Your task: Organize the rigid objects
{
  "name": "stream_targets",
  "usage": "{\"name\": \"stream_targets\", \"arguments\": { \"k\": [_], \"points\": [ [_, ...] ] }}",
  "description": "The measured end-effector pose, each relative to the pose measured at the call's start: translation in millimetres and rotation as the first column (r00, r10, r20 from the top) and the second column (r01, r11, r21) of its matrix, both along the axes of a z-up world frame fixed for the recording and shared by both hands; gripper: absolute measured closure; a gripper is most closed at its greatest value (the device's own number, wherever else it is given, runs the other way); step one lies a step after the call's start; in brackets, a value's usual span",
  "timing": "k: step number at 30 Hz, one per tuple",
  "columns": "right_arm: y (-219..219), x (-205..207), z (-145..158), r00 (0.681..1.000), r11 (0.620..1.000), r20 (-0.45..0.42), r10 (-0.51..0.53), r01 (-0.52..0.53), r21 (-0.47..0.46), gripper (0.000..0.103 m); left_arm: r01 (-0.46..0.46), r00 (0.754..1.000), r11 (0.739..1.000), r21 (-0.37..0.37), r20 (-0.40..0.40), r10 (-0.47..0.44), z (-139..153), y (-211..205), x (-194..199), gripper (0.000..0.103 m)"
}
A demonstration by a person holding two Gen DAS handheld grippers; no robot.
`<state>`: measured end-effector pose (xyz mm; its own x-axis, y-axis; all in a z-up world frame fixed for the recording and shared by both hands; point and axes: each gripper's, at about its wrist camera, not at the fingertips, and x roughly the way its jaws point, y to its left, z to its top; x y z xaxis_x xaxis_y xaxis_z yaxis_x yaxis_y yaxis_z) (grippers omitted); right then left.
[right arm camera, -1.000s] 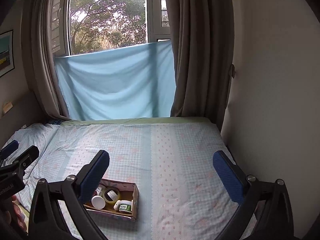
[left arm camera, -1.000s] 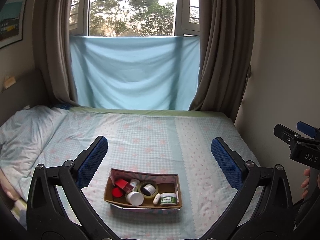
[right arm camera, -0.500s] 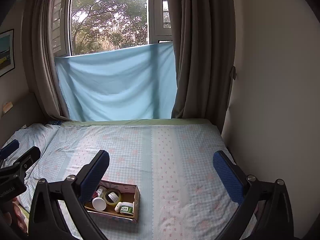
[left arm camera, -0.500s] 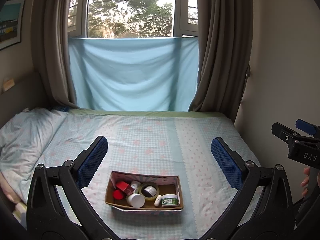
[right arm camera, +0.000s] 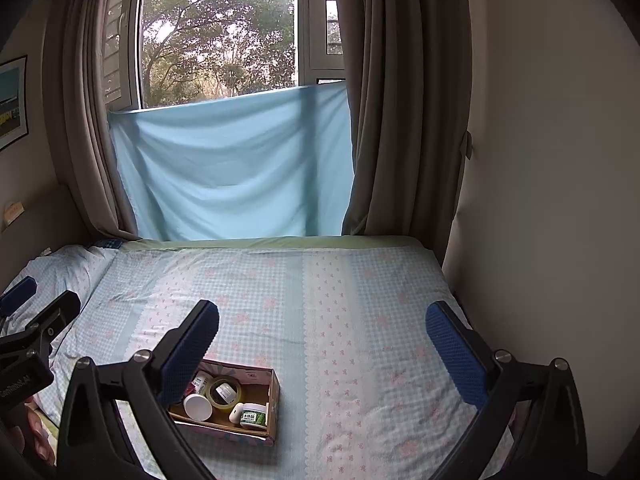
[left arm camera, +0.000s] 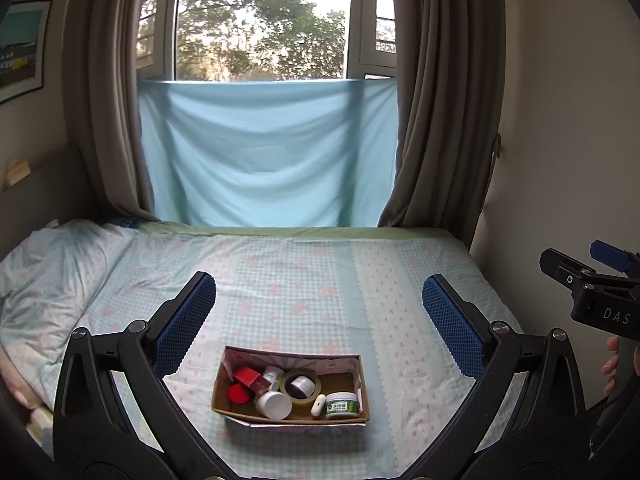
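Observation:
A shallow cardboard box (left arm camera: pixel 358 376) (right arm camera: pixel 274 396) lies on the bed near its front edge. Inside are a red block (left arm camera: pixel 247 377), a red cap (left arm camera: pixel 239 393), a white-lidded jar (left arm camera: pixel 274 405) (right arm camera: pixel 197 406), a tape roll (left arm camera: pixel 300 386) (right arm camera: pixel 224 391), a small white piece (left arm camera: pixel 318 405) and a green-labelled jar (left arm camera: pixel 341 405) (right arm camera: pixel 253 416). My left gripper (left arm camera: pixel 318 312) hangs open above and behind the box, holding nothing. My right gripper (right arm camera: pixel 322 338) is open too, over bare sheet to the right of the box. Its left finger (right arm camera: pixel 188 352) covers the box's left end.
The bed (left arm camera: pixel 320 280) carries a pale blue checked sheet, with a pillow (left arm camera: pixel 48 264) at the left. A blue cloth (left arm camera: pixel 264 152) and brown curtains (left arm camera: pixel 436 120) hang behind. A wall (right arm camera: pixel 540 200) borders the right side. A hand (left arm camera: pixel 612 364) holds the right gripper's handle.
Both cameras have drifted slightly up and back, so the box sits a little lower in each view. Both grippers stay open and the box contents are unmoved.

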<state>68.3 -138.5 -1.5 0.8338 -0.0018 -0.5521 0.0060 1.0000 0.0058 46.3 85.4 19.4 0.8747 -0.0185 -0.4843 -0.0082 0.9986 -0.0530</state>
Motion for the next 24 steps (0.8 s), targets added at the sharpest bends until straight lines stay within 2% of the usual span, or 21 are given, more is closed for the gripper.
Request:
{"name": "stream_targets", "arguments": {
  "k": [10,16,24],
  "points": [
    [0,0,0,1.0,1.0,0.001,0.0,0.0,0.001,0.0,-0.019,0.999,1.0,0.025,0.036,0.018,3,-3,-2,0.0],
    [0,0,0,1.0,1.0,0.002,0.004,-0.004,0.001,0.0,-0.048,0.997,0.996,0.08,0.061,0.043,4,-9,-3,0.0],
    [7,1,-2,1.0,1.0,-0.006,0.015,-0.015,0.004,0.0,-0.05,0.994,0.997,0.061,0.096,0.044,6,-8,-8,0.0]
  ]
}}
